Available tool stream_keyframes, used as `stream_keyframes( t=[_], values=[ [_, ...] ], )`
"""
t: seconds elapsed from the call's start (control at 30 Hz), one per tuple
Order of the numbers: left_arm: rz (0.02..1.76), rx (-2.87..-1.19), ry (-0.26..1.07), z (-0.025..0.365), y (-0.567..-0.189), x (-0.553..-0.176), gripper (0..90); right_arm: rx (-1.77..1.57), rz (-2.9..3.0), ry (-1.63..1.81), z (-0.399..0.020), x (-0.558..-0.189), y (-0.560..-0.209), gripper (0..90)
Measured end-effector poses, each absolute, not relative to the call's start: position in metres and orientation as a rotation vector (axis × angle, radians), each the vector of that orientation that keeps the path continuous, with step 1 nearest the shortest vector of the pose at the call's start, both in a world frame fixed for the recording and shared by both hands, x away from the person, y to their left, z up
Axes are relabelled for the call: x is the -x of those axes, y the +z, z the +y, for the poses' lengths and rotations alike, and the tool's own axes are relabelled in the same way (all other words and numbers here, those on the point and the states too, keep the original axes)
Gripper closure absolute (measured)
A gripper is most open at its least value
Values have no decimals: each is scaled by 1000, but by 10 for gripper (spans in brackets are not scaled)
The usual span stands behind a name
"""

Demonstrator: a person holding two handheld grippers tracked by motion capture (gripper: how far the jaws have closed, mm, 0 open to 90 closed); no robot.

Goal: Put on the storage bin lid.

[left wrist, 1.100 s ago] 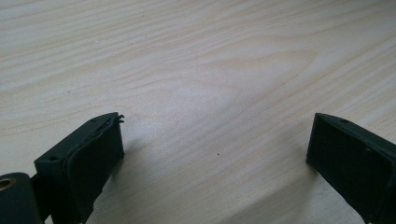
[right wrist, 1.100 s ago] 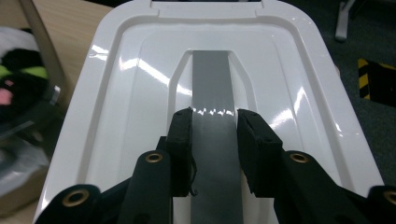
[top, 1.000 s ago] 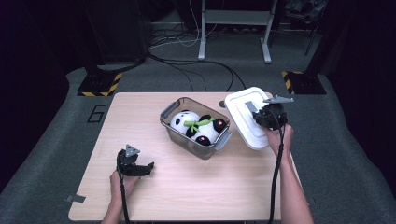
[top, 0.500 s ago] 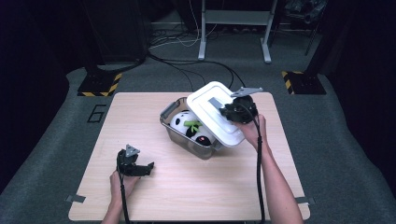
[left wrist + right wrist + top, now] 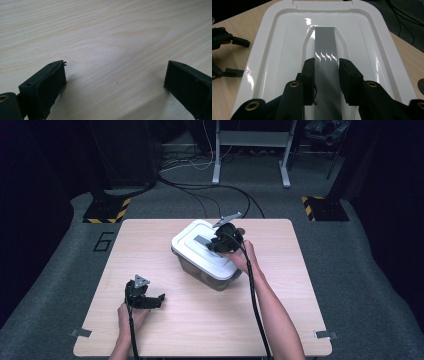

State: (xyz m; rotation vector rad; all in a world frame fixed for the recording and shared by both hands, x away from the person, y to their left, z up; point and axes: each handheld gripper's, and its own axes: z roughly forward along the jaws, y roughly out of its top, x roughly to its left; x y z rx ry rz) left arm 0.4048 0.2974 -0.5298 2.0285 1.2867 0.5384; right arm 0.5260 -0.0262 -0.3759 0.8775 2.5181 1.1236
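Observation:
A white lid lies over the clear plastic bin in the middle of the table and hides what is inside. In the high view my right gripper rests on top of the lid. The right gripper view has its jaws shut on the lid's grey handle strip. Whether the lid is pressed fully down I cannot tell. My left gripper rests near the table's front left, open, and the left gripper view has only bare wood between its jaws.
The light wooden table has free room to the right of the bin and along the front. Cables and a metal stand's legs lie on the floor beyond the far edge. The left gripper appears at the left of the right gripper view.
My right gripper carried the lid leftward from the table beside the bin to over the bin, covering the toys inside. The left gripper stayed put.

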Motion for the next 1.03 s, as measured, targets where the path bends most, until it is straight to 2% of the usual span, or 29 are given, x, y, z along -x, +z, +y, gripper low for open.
stream_keyframes(
  t=[0.17, 0.23, 0.3, 0.33, 0.47, 0.67, 0.83, 1.0, 1.03],
  values=[
    [1286, -2028, 539, 297, -530, -405, 35, -871, 2532, 1083, -18, -527, -381, 665],
    [1286, -2029, 539, 297, -530, -405, 35, -885, 2525, 1070, -17, -526, -382, 630],
    [1288, -2027, 540, 297, -530, -405, 35, -901, 2491, 1104, -22, -522, -379, 457],
    [1288, -2027, 540, 297, -530, -405, 35, -889, 2472, 1128, -26, -520, -377, 433],
    [1289, -2027, 541, 297, -530, -405, 35, -931, 2359, 1198, -54, -499, -367, 211],
    [1289, -2026, 543, 297, -530, -405, 35, -985, 2251, 1180, -111, -454, -377, 73],
    [1286, -2027, 542, 297, -530, -405, 34, -1120, 2165, 1146, -165, -413, -416, 24],
    [1275, -2037, 536, 297, -530, -405, 33, -1298, 2182, 1026, -198, -392, -483, 0],
    [1275, -2037, 536, 297, -530, -405, 33, -1298, 2182, 1026, -198, -392, -483, 0]
  ],
)
